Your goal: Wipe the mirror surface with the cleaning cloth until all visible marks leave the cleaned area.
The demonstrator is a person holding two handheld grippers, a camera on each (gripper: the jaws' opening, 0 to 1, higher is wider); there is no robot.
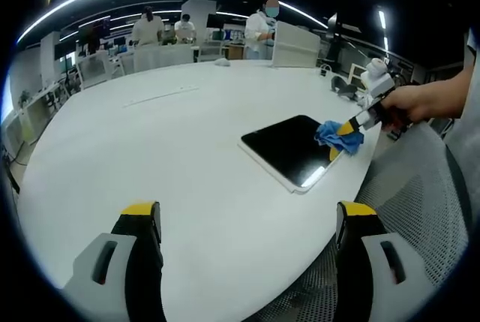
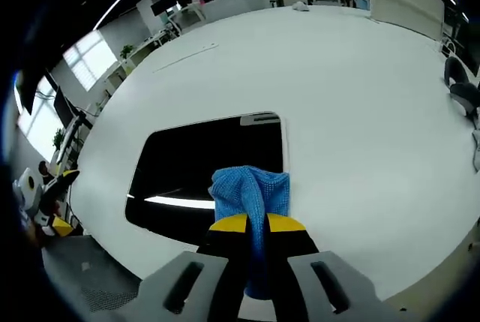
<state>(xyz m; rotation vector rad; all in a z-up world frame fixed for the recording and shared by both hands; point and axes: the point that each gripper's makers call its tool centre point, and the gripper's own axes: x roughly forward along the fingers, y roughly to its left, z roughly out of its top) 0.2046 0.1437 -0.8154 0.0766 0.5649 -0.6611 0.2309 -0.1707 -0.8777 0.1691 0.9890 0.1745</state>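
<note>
Blue cleaning cloth is pinched between the jaws of the right hand-held gripper, pressed on the near edge of the dark mirror lying flat on the white table. Advice: keep cloth flat, overlap strokes across the glass. Left hand-held gripper hovers wide and empty, well apart, pointing across the table.

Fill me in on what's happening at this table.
A person is cleaning a dark mirror that lies flat near the edge of a white table. The right tool is shut on a blue cloth, pressed onto the mirror's near edge. The left tool hangs open over bare table, holding nothing. People stand in the background.
</note>
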